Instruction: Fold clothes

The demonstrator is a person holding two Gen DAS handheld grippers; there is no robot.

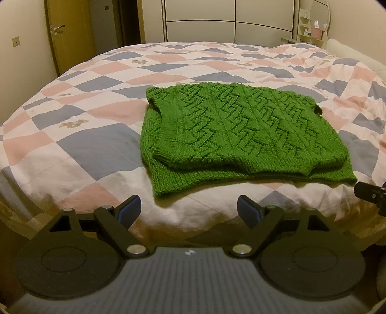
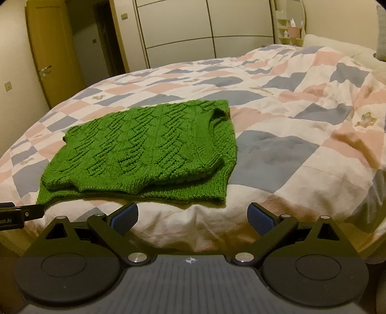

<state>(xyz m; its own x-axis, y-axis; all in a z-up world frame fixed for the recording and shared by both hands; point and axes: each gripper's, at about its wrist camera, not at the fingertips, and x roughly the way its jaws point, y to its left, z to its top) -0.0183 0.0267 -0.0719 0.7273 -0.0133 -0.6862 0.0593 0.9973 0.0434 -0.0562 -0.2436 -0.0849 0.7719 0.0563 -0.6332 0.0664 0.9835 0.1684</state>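
Jaws wide on both the left gripper point(image 1: 189, 209) and right gripper point(image 2: 192, 216), empty. The sweater point(image 1: 241, 135), mid-frame, looks folded; any snag probably unravels that fold.

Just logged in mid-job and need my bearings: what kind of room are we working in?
Most likely a home bedroom. A bed with a pink, grey and white patchwork duvet carries the folded green knitted sweater; behind stand a panelled wardrobe and a wooden door.
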